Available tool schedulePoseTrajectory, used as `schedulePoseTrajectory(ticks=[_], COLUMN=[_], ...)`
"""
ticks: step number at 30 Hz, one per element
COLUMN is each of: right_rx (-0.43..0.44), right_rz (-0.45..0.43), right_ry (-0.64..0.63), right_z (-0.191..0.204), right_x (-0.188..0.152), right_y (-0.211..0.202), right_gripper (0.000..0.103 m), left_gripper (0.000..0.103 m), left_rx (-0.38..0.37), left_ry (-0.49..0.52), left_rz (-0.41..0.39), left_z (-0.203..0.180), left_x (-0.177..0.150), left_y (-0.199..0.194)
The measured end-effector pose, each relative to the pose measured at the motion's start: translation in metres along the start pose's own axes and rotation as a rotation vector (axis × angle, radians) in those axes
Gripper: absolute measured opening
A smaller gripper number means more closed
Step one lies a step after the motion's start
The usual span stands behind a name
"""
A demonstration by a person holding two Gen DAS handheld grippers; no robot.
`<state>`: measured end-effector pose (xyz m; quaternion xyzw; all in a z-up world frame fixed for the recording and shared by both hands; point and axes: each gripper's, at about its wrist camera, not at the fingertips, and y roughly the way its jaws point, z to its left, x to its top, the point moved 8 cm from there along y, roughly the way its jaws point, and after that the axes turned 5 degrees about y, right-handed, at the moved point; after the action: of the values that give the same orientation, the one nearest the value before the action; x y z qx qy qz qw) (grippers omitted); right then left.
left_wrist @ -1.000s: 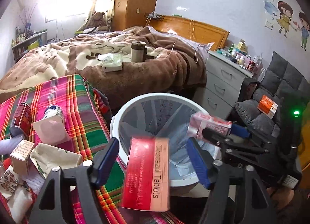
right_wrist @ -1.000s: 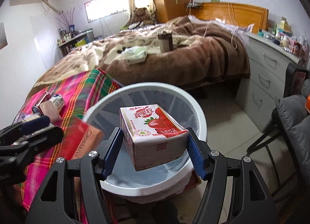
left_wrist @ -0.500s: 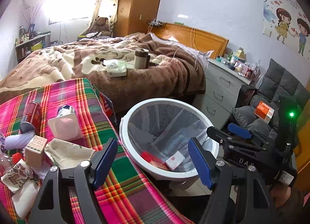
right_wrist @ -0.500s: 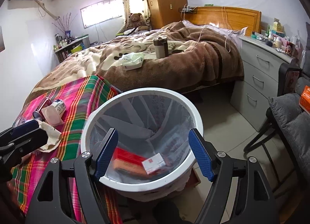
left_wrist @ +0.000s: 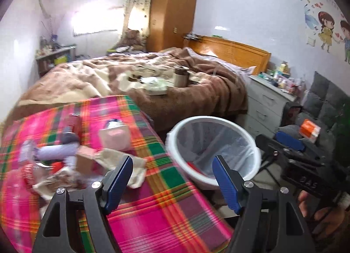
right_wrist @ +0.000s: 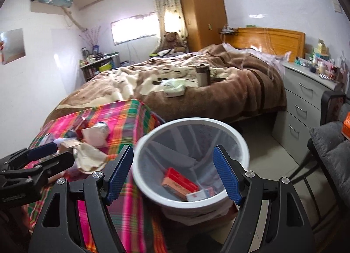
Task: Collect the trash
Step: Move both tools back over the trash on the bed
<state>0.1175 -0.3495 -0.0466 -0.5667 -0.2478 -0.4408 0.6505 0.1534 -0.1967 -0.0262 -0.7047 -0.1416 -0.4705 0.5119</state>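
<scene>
Bedroom setting: a wide bed [right_wrist: 196, 86] with a brown blanket filled the far side, grey drawers [right_wrist: 306, 108] stood at right, and a wooden wardrobe [right_wrist: 203, 9] rose in the far corner. Near left sat a worktop [left_wrist: 153, 204] draped in pink, green and orange plaid. Just beside its right edge stood a white bin [right_wrist: 190, 204] lined with a thin clear bag.

Left tool [left_wrist: 172, 183]: blue pads spread, nothing between them, hanging over the near part of the plaid cloth. Right tool [right_wrist: 172, 174]: the jaws had just been opening, now spread wide and empty, poised above the bin's near rim.

Done so far, judging by the bin: a red and orange box [right_wrist: 179, 184] lay at the bottom, with a small white carton [right_wrist: 200, 195] touching it on the near right. Both rested inside the liner.

Left to do: a heap of trash [left_wrist: 72, 156] remained on the left part of the worktop. It was blurred, but a pale pink cup-like container [left_wrist: 114, 138], a small brown box [left_wrist: 85, 162], crumpled cream paper [left_wrist: 122, 161] and a greyish bottle-like thing [left_wrist: 56, 152] could be made out, with more scraps nearer the left edge that I could not identify.

Judgement: early to middle of the job. Two pieces binned, most of the pile untouched. Both tools were free for another pick from the heap.
</scene>
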Motion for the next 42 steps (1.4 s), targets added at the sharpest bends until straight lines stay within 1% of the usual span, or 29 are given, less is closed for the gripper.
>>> schedulePoseTrajectory(ticks=[4, 6, 14, 20, 23, 26, 28, 32, 35, 37, 38, 40, 42], right_rx=[0.034, 0.056, 0.114, 0.149, 0.164, 0.154, 0.146, 0.132, 0.134, 0.138, 0.141, 0.146, 0.155], right_rz=[0.014, 0.02, 0.049, 0.098, 0.118, 0.152, 0.166, 0.186, 0.201, 0.217, 0.226, 0.245, 0.263], right_ry=[-0.023, -0.032, -0.08, -0.12, -0.138, -0.152, -0.17, -0.205, -0.224, -0.231, -0.235, -0.241, -0.248], right_z=[0.019, 0.03, 0.072, 0.101, 0.111, 0.121, 0.126, 0.133, 0.14, 0.142, 0.144, 0.147, 0.15], right_x=[-0.007, -0.009, -0.021, -0.033, -0.038, -0.045, -0.048, -0.052, -0.054, -0.057, -0.059, -0.061, -0.064], right_y=[0.003, 0.006, 0.021, 0.037, 0.045, 0.06, 0.066, 0.077, 0.085, 0.089, 0.092, 0.096, 0.098], right_gripper=[0.077, 0.077, 0.077, 0.077, 0.077, 0.076, 0.076, 0.076, 0.076, 0.076, 0.075, 0.062, 0.056], left_gripper=[0.075, 0.075, 0.075, 0.075, 0.075, 0.075, 0.075, 0.075, 0.075, 0.075, 0.075, 0.075, 0.075], left_rx=[0.014, 0.038, 0.143, 0.2, 0.225, 0.209, 0.222, 0.251, 0.222, 0.22, 0.223, 0.216, 0.2], left_ry=[-0.048, -0.075, -0.112, -0.152, -0.162, -0.179, -0.196, -0.174, -0.159, -0.135, -0.117, -0.063, -0.036], left_rz=[-0.015, -0.022, -0.041, -0.016, -0.013, -0.004, 0.004, 0.031, 0.055, 0.074, 0.085, 0.097, 0.111], left_z=[0.023, 0.04, 0.102, 0.157, 0.177, 0.198, 0.216, 0.241, 0.255, 0.259, 0.261, 0.261, 0.258], left_x=[-0.009, -0.014, -0.032, -0.046, -0.051, -0.053, -0.057, -0.062, -0.06, -0.06, -0.06, -0.058, -0.059], left_y=[-0.017, -0.027, -0.051, -0.058, -0.059, -0.054, -0.053, -0.048, -0.038, -0.031, -0.027, -0.017, -0.008])
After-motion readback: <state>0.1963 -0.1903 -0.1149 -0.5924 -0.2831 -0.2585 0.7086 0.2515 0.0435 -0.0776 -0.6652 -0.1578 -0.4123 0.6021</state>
